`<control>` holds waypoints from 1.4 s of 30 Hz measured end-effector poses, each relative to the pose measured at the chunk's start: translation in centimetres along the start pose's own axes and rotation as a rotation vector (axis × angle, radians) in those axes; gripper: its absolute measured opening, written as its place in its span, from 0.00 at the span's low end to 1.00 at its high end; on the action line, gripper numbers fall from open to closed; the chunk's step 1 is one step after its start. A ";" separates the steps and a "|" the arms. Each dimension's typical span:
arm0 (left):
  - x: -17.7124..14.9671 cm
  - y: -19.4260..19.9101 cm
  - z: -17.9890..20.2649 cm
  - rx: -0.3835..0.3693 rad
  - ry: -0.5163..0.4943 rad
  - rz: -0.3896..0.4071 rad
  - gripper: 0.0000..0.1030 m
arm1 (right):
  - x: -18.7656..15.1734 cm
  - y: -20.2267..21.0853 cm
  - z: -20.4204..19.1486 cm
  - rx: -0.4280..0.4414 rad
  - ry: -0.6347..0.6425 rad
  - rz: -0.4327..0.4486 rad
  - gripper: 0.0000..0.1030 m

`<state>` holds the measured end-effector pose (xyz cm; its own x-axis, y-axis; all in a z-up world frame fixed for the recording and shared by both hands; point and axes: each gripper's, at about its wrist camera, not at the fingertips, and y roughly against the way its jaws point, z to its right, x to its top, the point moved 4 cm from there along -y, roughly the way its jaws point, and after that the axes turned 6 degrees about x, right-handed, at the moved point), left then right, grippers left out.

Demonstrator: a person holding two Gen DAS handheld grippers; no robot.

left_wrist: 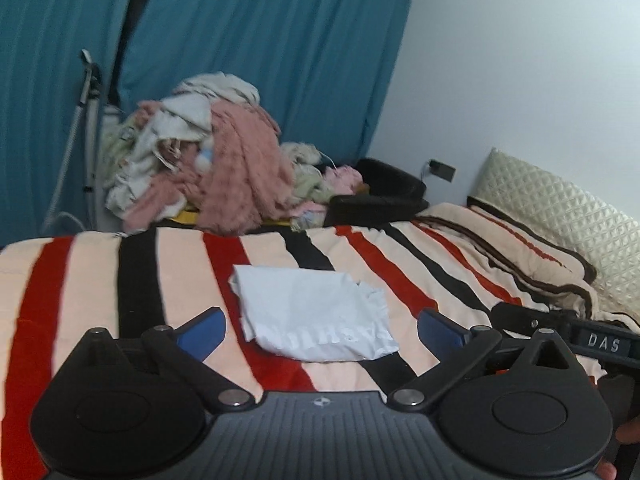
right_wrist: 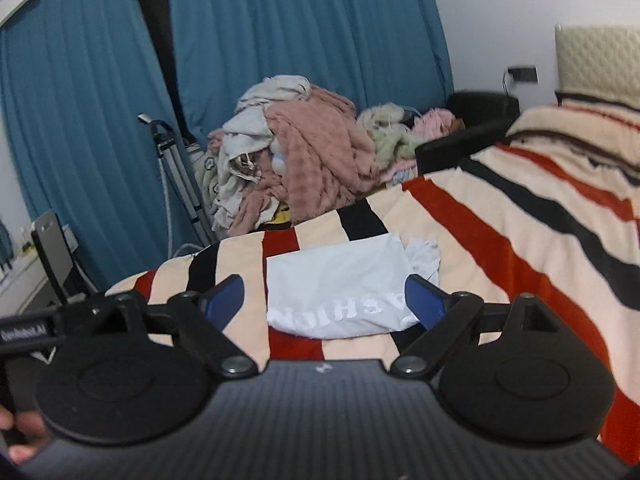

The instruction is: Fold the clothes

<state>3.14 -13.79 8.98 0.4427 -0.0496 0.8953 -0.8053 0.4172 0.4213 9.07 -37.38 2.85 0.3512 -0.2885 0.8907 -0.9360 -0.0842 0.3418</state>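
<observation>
While both grippers hover over the bed, the folded white T-shirt [left_wrist: 312, 316] lies flat on the striped blanket [left_wrist: 100, 280], its raised white lettering along the near edge and a ruffled bit of fabric poking out on its right side. The left gripper [left_wrist: 320, 330] has its 2 blue-padded fingers [left_wrist: 202, 332] spread wide, with the shirt seen between them and nothing pinched. The right gripper [right_wrist: 324, 300] is likewise spread wide, its blue fingers [right_wrist: 424, 300] framing the same white T-shirt [right_wrist: 340, 292]; the right pad overlaps the shirt's edge in the view, though I cannot tell whether it touches the cloth. The blanket [right_wrist: 500, 240] carries red, black and cream stripes. Beyond the far edge of the bed sits a heap of unfolded laundry [right_wrist: 304, 156], mostly pink and off-white, against teal curtains [right_wrist: 300, 20]. A quilted cream headboard [left_wrist: 560, 224] stands at the right, by the white wall. A fingertip shows at the lower edge of each wrist view.
</observation>
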 end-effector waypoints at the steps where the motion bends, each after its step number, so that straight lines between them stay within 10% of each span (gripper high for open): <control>1: -0.2 1.4 0.0 0.006 -0.003 0.014 1.00 | -0.4 0.7 -0.4 -0.003 0.003 0.011 0.86; 11: -3.3 8.3 0.4 0.057 -0.060 0.097 1.00 | -4.4 3.4 -2.6 -0.017 0.077 0.111 0.86; 42: -10.4 2.7 -3.1 0.111 -0.041 0.048 1.00 | -11.7 -1.3 -1.1 -0.100 0.091 0.079 0.86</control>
<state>-2.45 -9.31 0.39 0.3882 -0.0701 0.9189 -0.8647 0.3170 0.3895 6.22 -32.84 -7.74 0.2819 -0.2029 0.9377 -0.9553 0.0316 0.2940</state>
